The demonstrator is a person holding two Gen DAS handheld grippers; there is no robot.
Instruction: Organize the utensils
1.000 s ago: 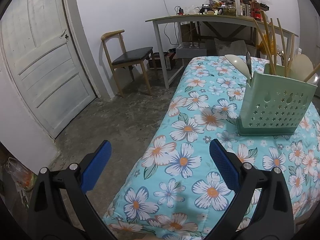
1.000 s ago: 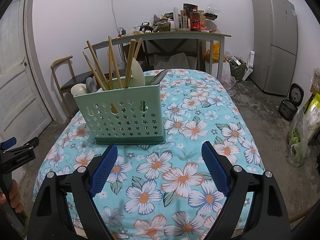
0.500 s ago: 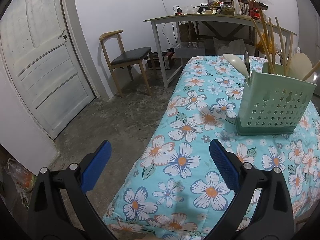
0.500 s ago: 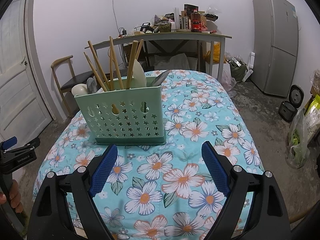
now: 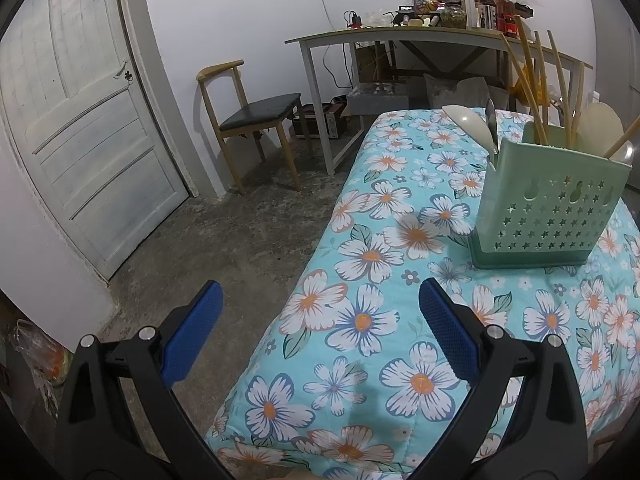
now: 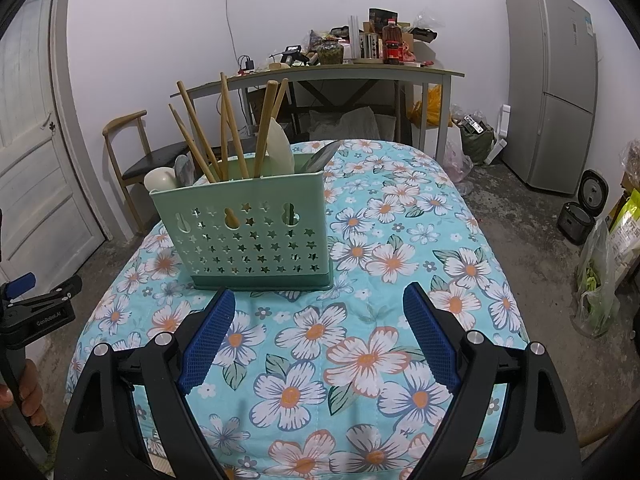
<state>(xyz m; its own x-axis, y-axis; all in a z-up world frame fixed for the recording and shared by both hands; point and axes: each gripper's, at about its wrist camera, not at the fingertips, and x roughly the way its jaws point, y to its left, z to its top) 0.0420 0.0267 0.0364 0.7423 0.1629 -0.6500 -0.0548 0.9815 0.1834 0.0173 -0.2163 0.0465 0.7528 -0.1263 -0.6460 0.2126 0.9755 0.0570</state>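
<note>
Your left claw (image 5: 318, 320) gapes empty past the quilt's left edge; your right claw (image 6: 316, 336) gapes empty just short of the green utensil caddy (image 6: 250, 232) mid-quilt (image 6: 400, 240). Chopsticks (image 6: 200, 136) and spoons (image 6: 160, 179) already stand inside; sorting looks finished.

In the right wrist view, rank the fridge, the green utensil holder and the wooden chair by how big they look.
1. Green utensil holder: looks largest, though it sits nearest the camera.
2. Fridge: nearly as much of the frame, so ranks 1 and 2 are unsure.
3. Wooden chair: clearly smallest, partly hidden behind the holder.
</note>
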